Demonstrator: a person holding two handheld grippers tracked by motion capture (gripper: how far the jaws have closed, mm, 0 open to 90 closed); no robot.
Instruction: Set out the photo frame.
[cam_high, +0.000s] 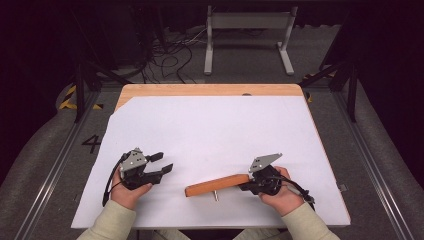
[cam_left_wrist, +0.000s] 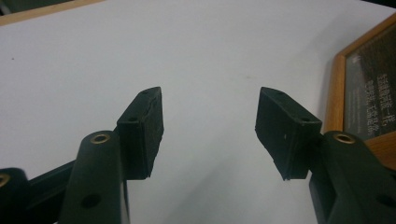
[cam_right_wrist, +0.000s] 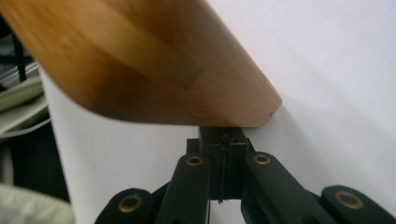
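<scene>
Surface (cam_high: 210, 125): white sheet over a wooden top; the wood edge shows along the far side.
Wooden frame (cam_high: 217, 185): seen edge-on in the high view as a long orange-brown bar lying near the front edge of the surface, between the two hands. Its right end is at the right tongs.
Metal pin (cam_high: 216, 195): projects from the underside of the frame down toward the sheet.
Right tongs (cam_high: 248, 183): jaws drawn together; in the right gripper view the pads meet directly under the rounded corner of the wooden frame (cam_right_wrist: 154, 65). Whether a thin part of the frame is pinched between them cannot be told.
Left tongs (cam_high: 167, 162): jaws apart, nothing between them, pointing right toward the frame and clear of it.
Left gripper view: the wooden frame (cam_left_wrist: 336, 93) appears at the right edge, with a dark panel bearing pale lettering inside it.
</scene>
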